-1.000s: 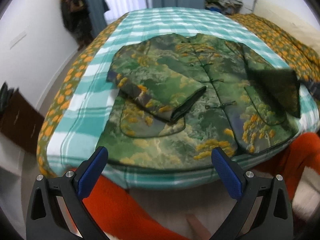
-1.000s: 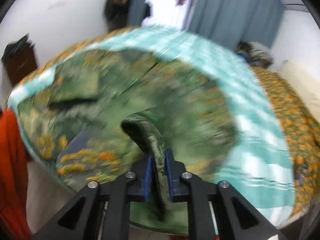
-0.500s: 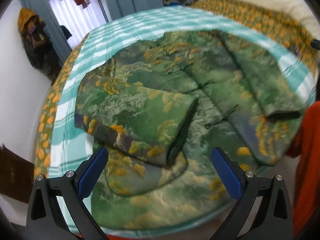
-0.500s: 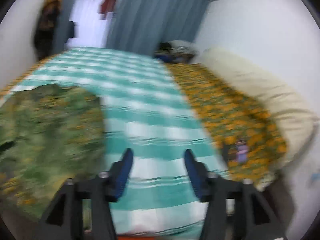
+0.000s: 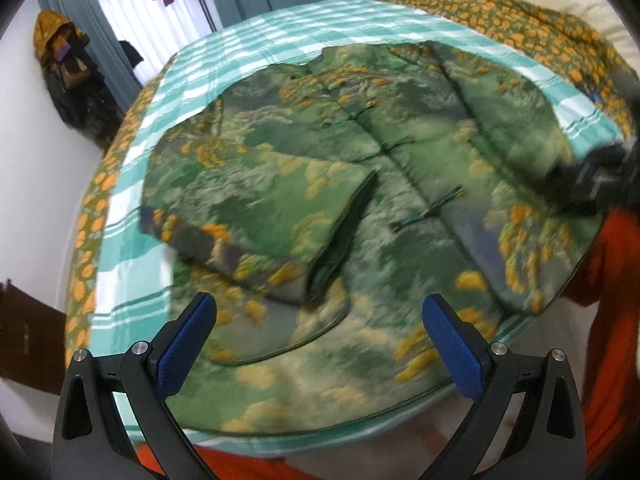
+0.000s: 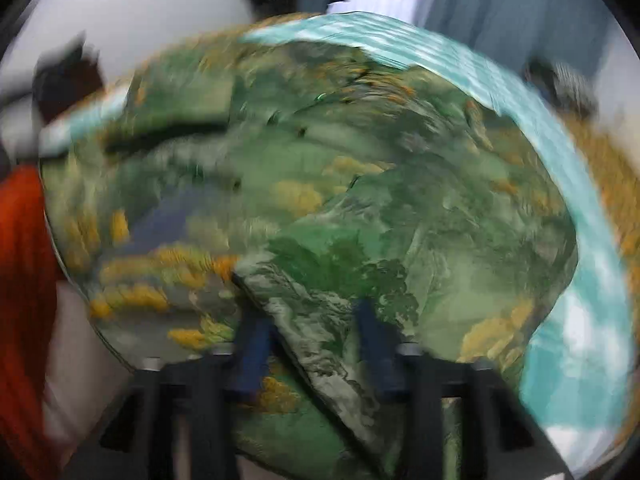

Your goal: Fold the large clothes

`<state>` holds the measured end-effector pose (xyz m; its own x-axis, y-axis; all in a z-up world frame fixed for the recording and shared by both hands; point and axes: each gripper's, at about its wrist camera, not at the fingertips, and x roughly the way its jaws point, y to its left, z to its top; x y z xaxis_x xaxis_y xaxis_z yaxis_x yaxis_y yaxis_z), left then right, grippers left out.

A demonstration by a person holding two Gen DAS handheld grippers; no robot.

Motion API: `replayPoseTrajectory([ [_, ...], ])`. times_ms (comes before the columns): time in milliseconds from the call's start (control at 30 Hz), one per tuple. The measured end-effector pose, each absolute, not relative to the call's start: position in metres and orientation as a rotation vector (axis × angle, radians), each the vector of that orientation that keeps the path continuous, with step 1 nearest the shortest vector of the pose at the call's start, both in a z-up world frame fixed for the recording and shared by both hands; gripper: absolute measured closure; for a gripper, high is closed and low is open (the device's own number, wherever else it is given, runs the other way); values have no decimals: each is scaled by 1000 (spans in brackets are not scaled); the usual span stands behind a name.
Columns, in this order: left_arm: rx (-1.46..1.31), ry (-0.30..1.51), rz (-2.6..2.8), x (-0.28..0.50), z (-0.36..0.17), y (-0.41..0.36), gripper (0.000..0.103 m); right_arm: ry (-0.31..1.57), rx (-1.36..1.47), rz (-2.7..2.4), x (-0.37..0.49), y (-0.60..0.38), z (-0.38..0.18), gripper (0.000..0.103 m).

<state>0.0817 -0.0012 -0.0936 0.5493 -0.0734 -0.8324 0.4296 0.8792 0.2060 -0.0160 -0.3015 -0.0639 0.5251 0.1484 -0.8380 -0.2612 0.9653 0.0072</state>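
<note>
A padded green jacket (image 5: 400,240) with a landscape print lies front up on the bed, on a teal checked blanket (image 5: 280,28). Its hem runs along the bed's near edge and its collar points to the far edge. One sleeve, the folded sleeve (image 5: 260,208), lies across the chest from the bed's left side, with its dark cuff opening near the row of knot buttons down the middle.

The left gripper (image 5: 320,340) hovers over the hem at the near edge. Its jaws are spread wide, with nothing between them.

The right gripper (image 5: 592,176) is at the bed's right edge, at the end of the other sleeve (image 5: 512,120). In its own view, which is badly smeared, the right gripper (image 6: 312,336) has a fold of that sleeve (image 6: 320,320) filling the gap between its blue fingers (image 6: 252,344). The jaws have just been closing, and they clench on this fabric. The sleeve is raised off the jacket body.

An orange garment (image 5: 612,300) worn by the person shows at the near right corner. A floral quilt (image 5: 500,4) lies along the bed's far right side.
</note>
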Motion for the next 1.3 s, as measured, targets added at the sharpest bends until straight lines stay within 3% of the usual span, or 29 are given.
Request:
replayPoseTrajectory([
  [267,495,917,-291,109,-102,1,1,713,-96,-156,-39,-430,57,96],
  [400,601,864,-341,128,-111,-21,1,664,-109,-447,-40,-513,86,94],
  [467,662,863,-351,140,-123,-30,1,684,-181,-626,-36,-539,88,71],
  [500,680,870,-355,144,-128,-32,1,685,-194,-666,-37,-544,88,47],
  [733,663,991,-375,171,-166,-22,1,664,-41,-483,-79,-491,74,42],
  [767,604,1021,-404,175,-165,-16,13,663,-30,-446,-86,-483,73,42],
  [800,546,1055,-440,178,-164,-10,34,664,-10,-386,-95,-464,64,42],
  [833,490,1082,-471,179,-162,-5,44,664,7,-347,-99,-450,59,42],
  [900,404,1082,-470,180,-149,8,91,665,36,-269,-109,-432,49,42],
  [1167,-10,868,-199,166,-42,164,91,682,19,-89,-99,-356,27,42],
  [1300,-132,811,79,150,-18,273,79,710,4,-85,-89,-355,19,42],
])
